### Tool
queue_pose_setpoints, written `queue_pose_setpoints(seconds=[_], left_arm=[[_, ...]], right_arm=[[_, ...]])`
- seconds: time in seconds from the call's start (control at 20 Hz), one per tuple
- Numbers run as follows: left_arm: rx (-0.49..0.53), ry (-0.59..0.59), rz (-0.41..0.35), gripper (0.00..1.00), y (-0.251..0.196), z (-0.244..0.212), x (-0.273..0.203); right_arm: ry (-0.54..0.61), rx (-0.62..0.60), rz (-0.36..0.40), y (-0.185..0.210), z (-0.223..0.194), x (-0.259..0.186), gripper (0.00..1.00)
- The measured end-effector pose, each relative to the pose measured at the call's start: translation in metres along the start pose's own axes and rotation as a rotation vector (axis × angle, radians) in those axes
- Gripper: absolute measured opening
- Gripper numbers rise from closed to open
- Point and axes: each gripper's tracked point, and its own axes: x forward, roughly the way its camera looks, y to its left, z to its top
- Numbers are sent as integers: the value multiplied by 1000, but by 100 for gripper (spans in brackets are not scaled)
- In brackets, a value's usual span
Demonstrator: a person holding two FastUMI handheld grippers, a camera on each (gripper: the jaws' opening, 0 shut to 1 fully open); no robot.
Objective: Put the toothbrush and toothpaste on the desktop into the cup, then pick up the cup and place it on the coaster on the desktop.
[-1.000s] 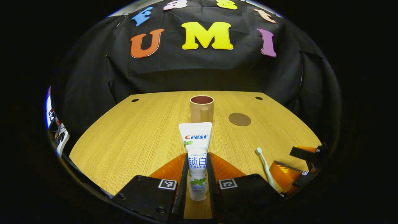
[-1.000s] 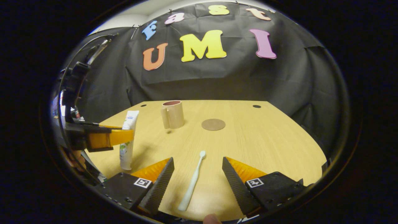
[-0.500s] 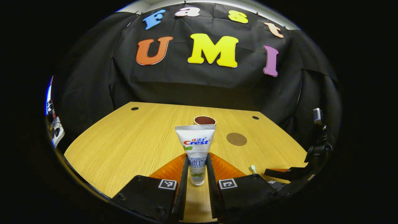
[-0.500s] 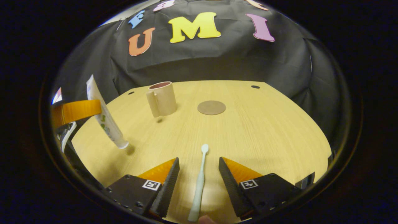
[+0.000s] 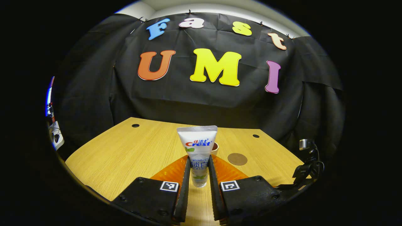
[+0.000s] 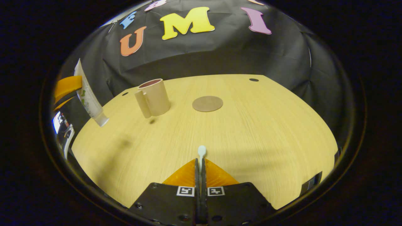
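Carrying toothpaste (image 5: 198,147) clamped upright in left tool (image 5: 198,169), lifted clear of counter (image 6: 251,131); toothbrush (image 6: 201,152) pinched in right tool (image 6: 200,166). Cup (image 6: 154,97) empty-looking (coaster (image 6: 207,103) bare). Next: lowering both into cup mouth.

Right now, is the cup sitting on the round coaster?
No, in the right gripper view the cup stands on the bare desktop, apart from the coaster, which has nothing on it.

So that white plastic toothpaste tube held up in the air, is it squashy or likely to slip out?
The white plastic toothpaste tube probably gives a little: the left gripper has both fingers pressed on its lower body. It hangs cap down and keeps its shape, so it seems fairly stiff. The glossy skin could slide.
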Motion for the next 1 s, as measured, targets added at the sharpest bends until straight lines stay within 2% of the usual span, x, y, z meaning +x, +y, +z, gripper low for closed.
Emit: queue_pose_setpoints(seconds=[0.35, 1.0], left_arm=[[-35, -69, -74, 35, -11, 32, 25], [86, -114, -59, 35, -10, 52, 102]], right_arm=[[0, 55, 75, 4, 1, -1, 0], [-125, 115, 180, 6, 37, -31, 0]])
